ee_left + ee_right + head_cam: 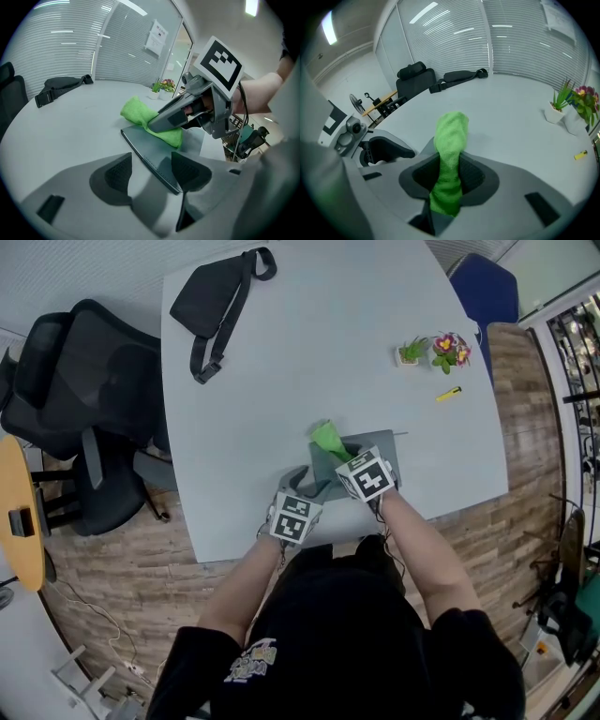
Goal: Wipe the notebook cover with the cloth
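A grey notebook [370, 452] lies closed near the table's front edge, also visible in the left gripper view [150, 150]. A bright green cloth [328, 438] rests on its far left part. My right gripper [343, 457] is shut on the cloth [450, 154], which sticks up from between the jaws and lies on the cover. The right gripper [187, 112] presses the cloth [140, 115] onto the notebook. My left gripper [151, 173] stands open at the notebook's near left corner, its jaws on either side of the edge; in the head view the left gripper [304, 483] lies left of the notebook.
A black sling bag [217, 298] lies at the table's far left. Two small potted plants [432, 350] and a yellow marker [448, 394] sit at the right. A black office chair [70, 381] stands left of the table [309, 352], a blue chair [483, 287] behind it.
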`<state>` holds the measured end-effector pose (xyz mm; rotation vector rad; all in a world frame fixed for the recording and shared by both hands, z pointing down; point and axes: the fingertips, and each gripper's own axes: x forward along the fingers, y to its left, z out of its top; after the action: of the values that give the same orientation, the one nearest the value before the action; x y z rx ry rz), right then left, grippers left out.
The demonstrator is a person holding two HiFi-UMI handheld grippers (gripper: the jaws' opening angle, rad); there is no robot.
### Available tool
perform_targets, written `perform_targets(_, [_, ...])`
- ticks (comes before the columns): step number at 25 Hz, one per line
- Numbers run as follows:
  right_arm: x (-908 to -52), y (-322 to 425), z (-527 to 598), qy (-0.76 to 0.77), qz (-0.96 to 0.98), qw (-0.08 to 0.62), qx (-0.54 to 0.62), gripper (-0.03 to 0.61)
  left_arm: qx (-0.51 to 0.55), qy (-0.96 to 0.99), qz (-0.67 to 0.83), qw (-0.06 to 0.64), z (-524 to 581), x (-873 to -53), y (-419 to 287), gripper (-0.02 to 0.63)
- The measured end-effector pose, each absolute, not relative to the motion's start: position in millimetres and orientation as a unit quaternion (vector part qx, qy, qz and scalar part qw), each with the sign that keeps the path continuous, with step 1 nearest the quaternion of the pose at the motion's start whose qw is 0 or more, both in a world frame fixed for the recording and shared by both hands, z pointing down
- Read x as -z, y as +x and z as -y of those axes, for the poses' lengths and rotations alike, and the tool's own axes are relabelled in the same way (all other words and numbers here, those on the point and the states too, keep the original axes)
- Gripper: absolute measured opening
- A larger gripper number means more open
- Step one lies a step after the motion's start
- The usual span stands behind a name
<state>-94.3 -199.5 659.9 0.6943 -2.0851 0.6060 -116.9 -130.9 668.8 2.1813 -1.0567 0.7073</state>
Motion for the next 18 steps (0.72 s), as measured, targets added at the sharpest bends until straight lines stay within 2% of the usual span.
perform_targets(18, [-659.1,-13.8,219.5,0.360,0.795,0.388,-0.296,0.114,-0.268,0.823,0.400,0.303,131.0,-669.3,-118.3,0.258])
